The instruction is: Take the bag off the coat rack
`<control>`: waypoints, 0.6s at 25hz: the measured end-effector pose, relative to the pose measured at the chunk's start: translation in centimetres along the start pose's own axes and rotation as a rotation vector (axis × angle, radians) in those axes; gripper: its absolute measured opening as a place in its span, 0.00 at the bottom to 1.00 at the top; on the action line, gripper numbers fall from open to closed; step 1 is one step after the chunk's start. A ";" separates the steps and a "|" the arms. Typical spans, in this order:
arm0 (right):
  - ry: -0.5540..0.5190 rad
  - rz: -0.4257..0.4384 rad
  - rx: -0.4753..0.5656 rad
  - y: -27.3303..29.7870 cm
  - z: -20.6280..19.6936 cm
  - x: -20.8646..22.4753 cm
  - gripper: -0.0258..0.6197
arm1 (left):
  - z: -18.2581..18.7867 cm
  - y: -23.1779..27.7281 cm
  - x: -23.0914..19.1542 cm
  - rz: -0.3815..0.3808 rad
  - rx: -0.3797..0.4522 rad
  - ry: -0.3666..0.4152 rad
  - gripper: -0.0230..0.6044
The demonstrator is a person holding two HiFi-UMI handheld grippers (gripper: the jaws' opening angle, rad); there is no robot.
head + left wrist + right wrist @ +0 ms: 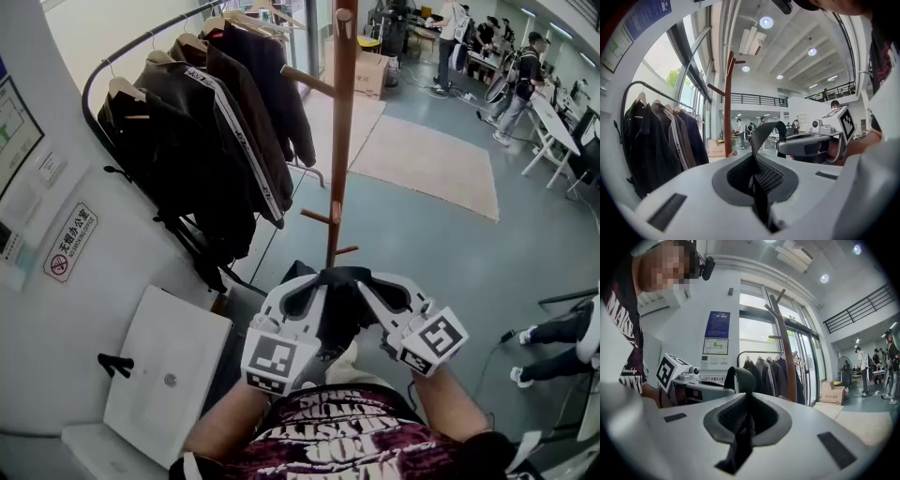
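Observation:
The black bag (339, 307) hangs by its strap between my two grippers, close to my body and just in front of the foot of the brown wooden coat rack (342, 122). My left gripper (302, 298) is shut on one end of the black webbing strap (761, 136), which loops up out of its jaws. My right gripper (386, 292) is shut on the other end of the strap (739, 379). The strap touches none of the rack's pegs. The rack stands beyond the grippers in both gripper views, as the coat rack (727, 108) and the coat rack (787, 348).
A curved garment rail with several dark jackets (206, 122) stands left of the rack. A white cabinet top (169, 375) is at my lower left against the wall. A beige rug (431, 159) and a cardboard box (370, 70) lie beyond. People stand at the back right.

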State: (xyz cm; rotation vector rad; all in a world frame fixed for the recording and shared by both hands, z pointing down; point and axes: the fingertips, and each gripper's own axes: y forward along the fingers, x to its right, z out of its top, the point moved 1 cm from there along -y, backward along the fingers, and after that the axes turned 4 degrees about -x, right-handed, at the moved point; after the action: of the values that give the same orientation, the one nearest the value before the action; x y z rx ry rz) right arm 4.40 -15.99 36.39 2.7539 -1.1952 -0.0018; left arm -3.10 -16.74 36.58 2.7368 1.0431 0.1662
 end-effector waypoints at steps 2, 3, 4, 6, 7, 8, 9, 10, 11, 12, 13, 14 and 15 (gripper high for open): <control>0.002 -0.012 0.004 -0.8 -0.1 -0.7 0.09 | -0.1 -0.7 0.8 -0.008 0.001 0.001 0.05; 0.003 -0.017 0.006 -1.1 -0.2 -1.0 0.09 | -0.2 -1.0 1.1 -0.012 0.000 0.002 0.05; 0.002 -0.021 0.009 -1.4 -0.3 -1.4 0.09 | -0.3 -1.3 1.5 -0.015 0.000 0.004 0.05; 0.000 -0.027 0.010 -2.0 -0.5 -1.9 0.09 | -0.5 -1.8 2.0 -0.020 0.000 0.007 0.05; -0.002 -0.029 0.009 -2.2 -0.6 -2.2 0.09 | -0.6 -2.1 2.2 -0.022 0.000 0.008 0.05; -0.004 -0.031 0.007 -2.3 -0.6 -2.4 0.09 | -0.7 -2.3 2.3 -0.023 0.000 0.009 0.05; -0.005 -0.032 0.006 -2.5 -0.7 -2.7 0.09 | -0.8 -2.5 2.5 -0.025 0.000 0.010 0.05; -0.008 -0.033 0.005 -2.8 -0.8 -3.0 0.09 | -0.8 -2.7 2.7 -0.026 0.000 0.010 0.05; -0.013 -0.034 0.005 -3.0 -0.8 -3.2 0.09 | -0.8 -2.9 2.9 -0.027 0.001 0.010 0.05; -0.019 -0.034 0.005 -3.2 -0.8 -3.5 0.09 | -0.8 -3.1 3.1 -0.027 0.003 0.010 0.05; -0.025 -0.034 0.007 -3.5 -0.8 -3.7 0.09 | -0.7 -3.3 3.3 -0.028 0.005 0.011 0.05; -0.030 -0.034 0.008 -3.6 -0.7 -3.8 0.09 | -0.7 -3.4 3.4 -0.028 0.007 0.012 0.05; -0.033 -0.035 0.010 -3.8 -0.6 -4.0 0.09 | -0.6 -3.6 3.6 -0.028 0.008 0.012 0.05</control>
State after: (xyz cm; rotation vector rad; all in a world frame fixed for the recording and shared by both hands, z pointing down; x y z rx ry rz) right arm 4.47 -10.47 36.32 2.7933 -1.1585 -0.0456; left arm -2.85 -11.68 36.46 2.7306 1.0870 0.1747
